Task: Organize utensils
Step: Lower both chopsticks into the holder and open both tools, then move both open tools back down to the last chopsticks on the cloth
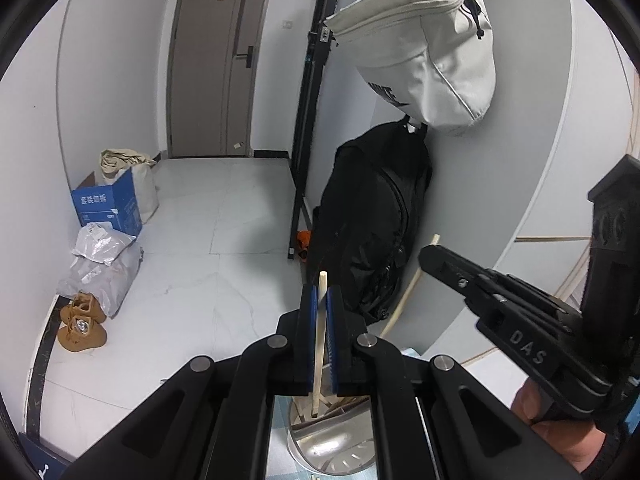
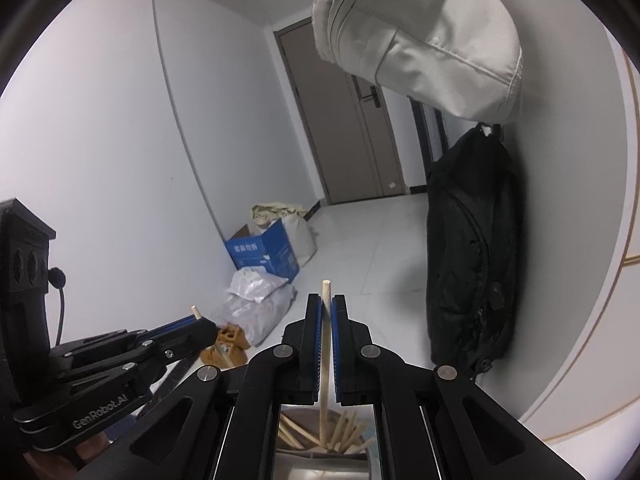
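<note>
Chopstick (image 1: 320,332) upright between tool pads

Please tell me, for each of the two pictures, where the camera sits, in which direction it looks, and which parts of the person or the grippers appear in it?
Left wrist: on the left gripper, shut on a chopstick above a metal holder, facing the door; right gripper and a hand show.
Right wrist: on the right gripper, shut on a chopstick; left gripper shows.
Shared: door, black backpack, white bag, blue box.
</note>
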### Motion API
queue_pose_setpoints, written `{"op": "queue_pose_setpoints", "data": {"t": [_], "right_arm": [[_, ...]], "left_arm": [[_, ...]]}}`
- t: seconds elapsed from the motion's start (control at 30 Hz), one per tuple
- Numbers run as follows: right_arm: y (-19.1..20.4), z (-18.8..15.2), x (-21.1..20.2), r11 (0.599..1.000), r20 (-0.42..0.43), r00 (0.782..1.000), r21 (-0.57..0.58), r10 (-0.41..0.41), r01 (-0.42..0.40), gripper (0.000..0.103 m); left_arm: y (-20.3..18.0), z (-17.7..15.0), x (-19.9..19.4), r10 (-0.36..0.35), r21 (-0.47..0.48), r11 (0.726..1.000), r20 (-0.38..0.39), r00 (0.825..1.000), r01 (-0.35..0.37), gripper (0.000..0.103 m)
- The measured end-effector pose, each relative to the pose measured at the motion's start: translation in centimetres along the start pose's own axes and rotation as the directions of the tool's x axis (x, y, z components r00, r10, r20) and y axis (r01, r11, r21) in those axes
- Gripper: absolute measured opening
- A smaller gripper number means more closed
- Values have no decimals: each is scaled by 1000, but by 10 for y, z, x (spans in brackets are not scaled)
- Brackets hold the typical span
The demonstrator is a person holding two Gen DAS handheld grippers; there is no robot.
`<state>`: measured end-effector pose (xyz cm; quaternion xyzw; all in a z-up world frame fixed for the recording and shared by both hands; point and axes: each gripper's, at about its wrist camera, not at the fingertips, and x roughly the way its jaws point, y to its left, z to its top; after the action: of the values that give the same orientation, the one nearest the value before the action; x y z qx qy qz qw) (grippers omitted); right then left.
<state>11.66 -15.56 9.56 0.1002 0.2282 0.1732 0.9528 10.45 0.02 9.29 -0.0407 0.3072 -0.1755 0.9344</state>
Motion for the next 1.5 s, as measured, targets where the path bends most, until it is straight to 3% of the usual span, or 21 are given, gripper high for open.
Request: {"op": "queue_pose_setpoints", "data": {"t": [0.37,0.6,0.67,0.73,0.77,0.87,0.9,1.13,1.17,1.27,1.5], "right_arm": [[-6,-39,26,1000,-118,993,11,27,-26,4],[-15,-54,33,998,-181,982,41,48,-41,7],[-17,-56,31,997,-192,979,59,65,-54,12],[-19,-57,24,996,-184,981,70,62,-49,27],[-20,-57,19,996,-173,983,73,60,-48,28],[-22,-56,2,996,-143,989,80,48,-36,37],[-23,-56,-4,996,-133,990,88,46,-34,43],[-24,-58,-40,992,-87,996,125,33,-22,62],[-23,-58,-44,992,-82,996,126,31,-20,64],[-18,-60,-59,993,-60,998,119,27,-19,68],[-8,-76,-86,993,-44,999,115,16,-11,80]], "left_arm": [[2,-23,17,-42,43,998,-113,993,47,1],[14,-25,22,-137,-53,990,-195,971,129,3],[15,-22,19,-160,-75,986,-203,966,148,3],[13,-21,14,-139,-66,990,-200,970,128,4],[12,-21,11,-136,-62,990,-196,971,126,7],[9,-20,-2,-112,-63,993,-168,979,102,42],[9,-20,-6,-100,-66,994,-149,984,91,48],[3,-26,-26,-32,-57,998,-125,992,25,48],[0,-28,-30,-20,-52,999,-120,993,14,50],[-5,-33,-42,13,-46,999,-95,995,-17,67],[-10,-46,-59,70,-48,996,-66,995,-73,69]]}}
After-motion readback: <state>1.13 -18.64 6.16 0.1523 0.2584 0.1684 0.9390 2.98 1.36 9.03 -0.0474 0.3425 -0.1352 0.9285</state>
